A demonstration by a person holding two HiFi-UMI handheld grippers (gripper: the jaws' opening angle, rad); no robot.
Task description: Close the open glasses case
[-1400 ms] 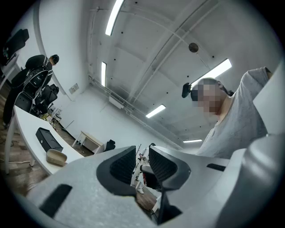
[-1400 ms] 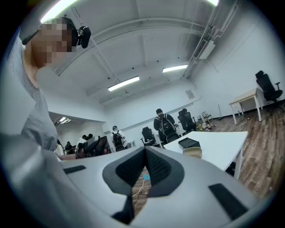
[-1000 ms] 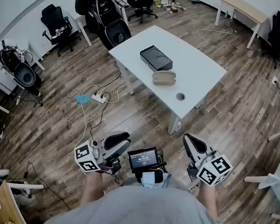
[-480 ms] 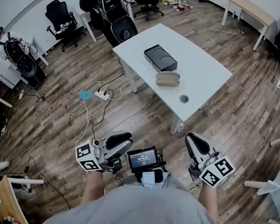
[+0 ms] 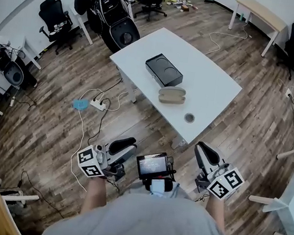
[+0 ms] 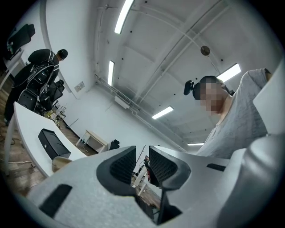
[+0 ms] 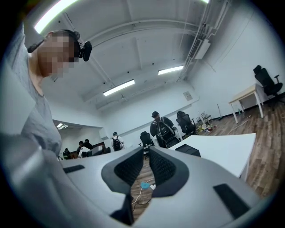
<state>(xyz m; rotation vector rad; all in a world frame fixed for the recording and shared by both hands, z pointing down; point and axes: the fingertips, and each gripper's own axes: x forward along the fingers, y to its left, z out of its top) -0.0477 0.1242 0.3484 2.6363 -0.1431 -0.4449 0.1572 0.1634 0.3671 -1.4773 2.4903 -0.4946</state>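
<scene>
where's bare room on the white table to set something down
Widest bare patch of the white table: between the black rectangular box and the far right edge. Smaller: the left corner beside the box. Crowded: the near side, with the tan oval glasses case and the round cable hole.

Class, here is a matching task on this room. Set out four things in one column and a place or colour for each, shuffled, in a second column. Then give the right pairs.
Things
1. glasses case
2. black box
3. power strip
4. blue item

Descriptions
A. white, on the wood floor
B. on the white table, toward its far side
C. on the floor, just left of the power strip in the head view
D. tan, on the table, toward its near edge

Pairs: 1-D, 2-B, 3-A, 4-C
</scene>
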